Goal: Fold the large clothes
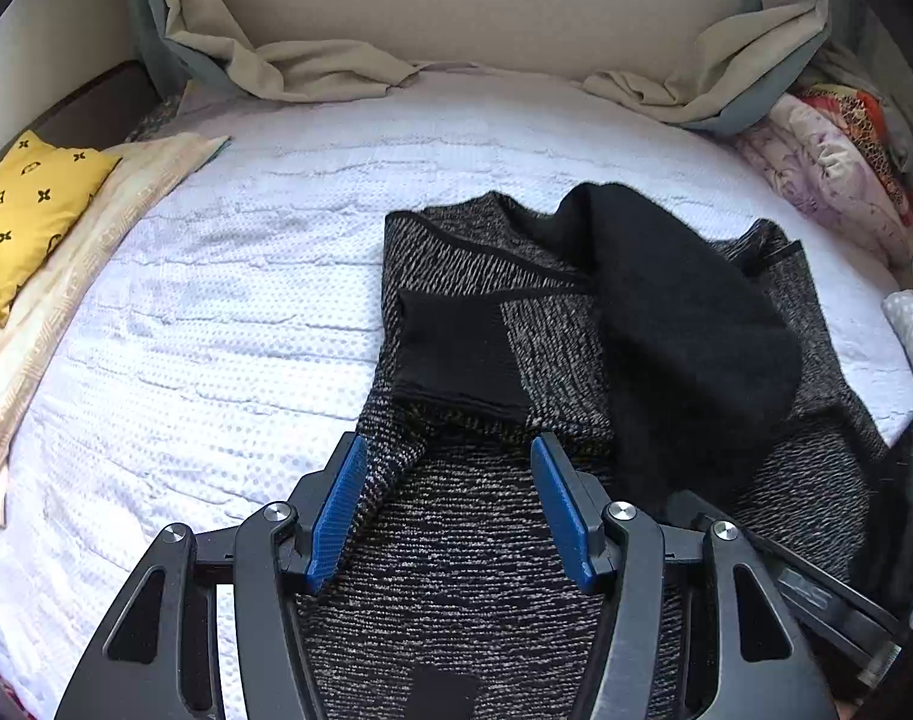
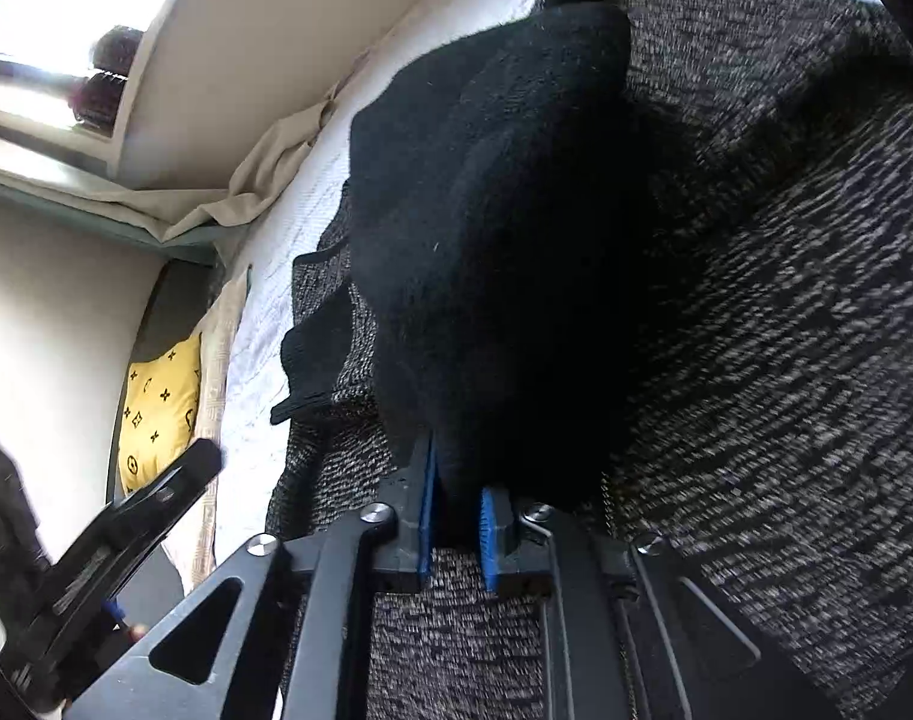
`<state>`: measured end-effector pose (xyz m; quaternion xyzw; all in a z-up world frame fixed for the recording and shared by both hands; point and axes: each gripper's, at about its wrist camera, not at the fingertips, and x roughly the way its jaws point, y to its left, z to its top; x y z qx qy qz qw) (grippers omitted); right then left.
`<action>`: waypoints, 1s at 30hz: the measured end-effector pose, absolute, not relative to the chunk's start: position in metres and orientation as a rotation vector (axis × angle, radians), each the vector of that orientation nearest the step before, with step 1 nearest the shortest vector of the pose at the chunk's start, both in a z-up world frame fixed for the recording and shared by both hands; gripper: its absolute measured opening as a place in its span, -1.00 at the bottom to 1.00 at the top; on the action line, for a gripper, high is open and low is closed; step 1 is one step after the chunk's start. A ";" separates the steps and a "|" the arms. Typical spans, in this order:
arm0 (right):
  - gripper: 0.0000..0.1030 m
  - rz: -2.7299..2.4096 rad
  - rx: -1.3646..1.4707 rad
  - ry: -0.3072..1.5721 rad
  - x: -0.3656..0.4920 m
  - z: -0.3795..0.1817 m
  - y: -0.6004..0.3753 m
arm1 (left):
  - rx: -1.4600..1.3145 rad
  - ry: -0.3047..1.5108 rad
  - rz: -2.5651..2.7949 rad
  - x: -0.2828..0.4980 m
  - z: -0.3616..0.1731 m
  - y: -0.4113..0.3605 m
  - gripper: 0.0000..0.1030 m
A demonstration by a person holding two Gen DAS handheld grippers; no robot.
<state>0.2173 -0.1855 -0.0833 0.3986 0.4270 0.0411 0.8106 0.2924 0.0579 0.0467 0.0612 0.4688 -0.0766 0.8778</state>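
Left wrist view: the left gripper, black frame w/ blue ribbed pads, hangs over the near part of the big black-and-grey speckled knit garment spread on the white dotted textured bedspread. Jaws stand roughly half open, nothing pinched between the pads — only speckled fabric lying flat below them, and the left pad sits over the garment's left edge. A plain black fuzzy sleeve lies folded across the garment's right half, a black square cuff or pocket patch to its left. At the bed's left edge sits a yellow cushion w/ black monogram print on a cream patterned folded cloth. Beige crumpled curtain fabric bunches at the far edge against the wall; a floral pink-white quilt is piled at far right. Part of the right gripper's black frame shows at the lower right corner.

Right wrist view: the right gripper has its jaws drawn nearly together, w/ a fold of the black sleeve clamped between the blue pads — the sleeve is lifted and bulges up in front of the lens. The speckled knit fills the right and bottom of the frame, motion-blurred. At left: bedspread, yellow cushion, and the left gripper's black frame in the lower left, blurred; its opening can't be read here.
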 end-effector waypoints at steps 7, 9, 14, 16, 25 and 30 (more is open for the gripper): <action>-0.07 0.086 0.653 0.875 0.166 -0.035 -0.215 | 0.077 1.061 -0.227 0.299 0.023 0.052 0.32; -0.01 0.047 0.655 0.847 0.168 -0.025 -0.232 | 0.055 1.090 -0.269 0.301 0.015 0.046 0.34; 0.11 0.009 0.765 0.850 0.211 -0.032 -0.288 | -0.005 1.173 -0.365 0.308 -0.009 0.026 0.38; 0.11 -0.007 0.821 0.877 0.237 -0.045 -0.305 | -0.025 1.191 -0.388 0.311 -0.016 0.020 0.38; -0.90 0.110 0.873 0.932 0.305 -0.060 -0.300 | -0.001 1.185 -0.486 0.321 -0.020 -0.011 -0.69; -0.95 0.101 0.770 0.796 0.309 -0.023 -0.295 | 0.141 1.071 -0.454 0.325 0.006 -0.025 -0.74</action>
